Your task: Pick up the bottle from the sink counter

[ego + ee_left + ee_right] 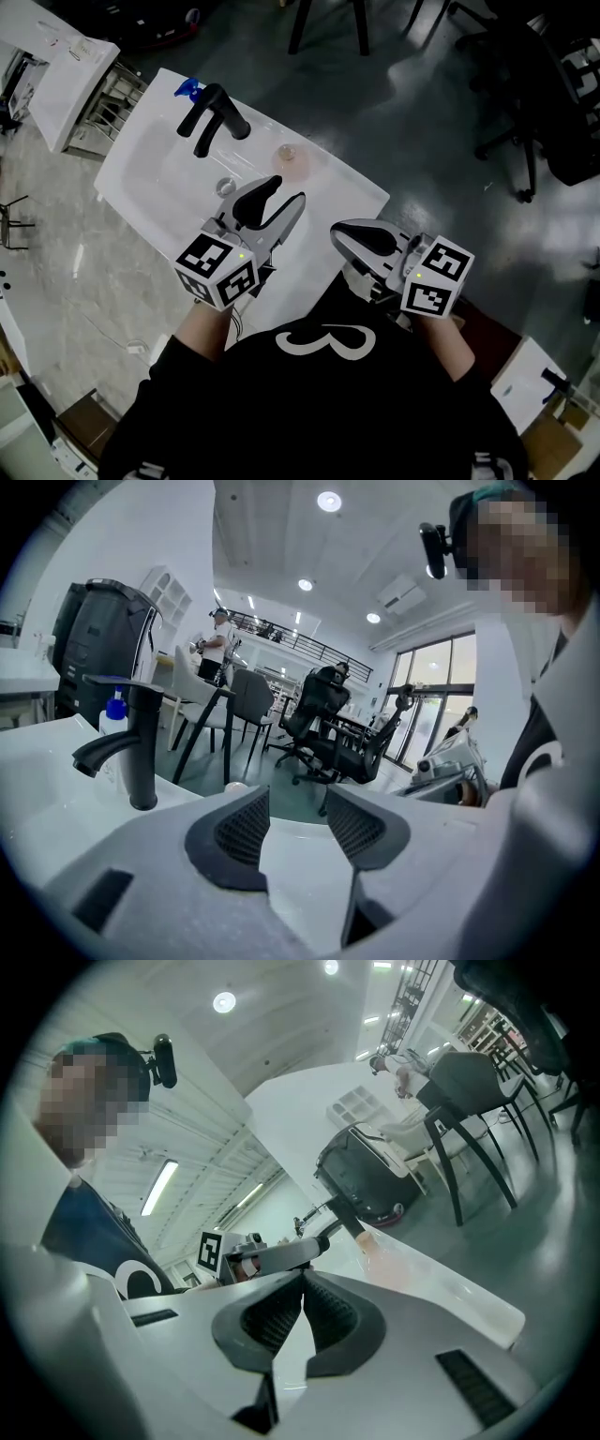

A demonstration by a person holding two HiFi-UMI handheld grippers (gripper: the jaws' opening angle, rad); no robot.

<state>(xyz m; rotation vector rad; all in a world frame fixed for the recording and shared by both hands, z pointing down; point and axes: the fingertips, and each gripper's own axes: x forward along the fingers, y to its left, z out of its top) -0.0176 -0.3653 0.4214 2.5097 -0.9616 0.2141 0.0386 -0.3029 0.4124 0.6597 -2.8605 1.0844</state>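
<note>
Head view: white sink counter (141, 178), black faucet (214, 114) at back. L gripper (286, 192) over counter, jaws spread wide, nothing btwn. R gripper (339, 231) clenched, empty, by near edge. Pinkish clear bottle (289, 156) stands just right of faucet, apart from both. Prob light, thin-walled, slick if wet; grab mid-body, gentle squeeze.

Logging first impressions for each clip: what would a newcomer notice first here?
A black faucet stands on the white sink counter at upper left in the head view, a blue-capped bottle just behind it. Nearer the person, the left gripper has its jaws apart and the right gripper has its jaws together, both empty.
</note>
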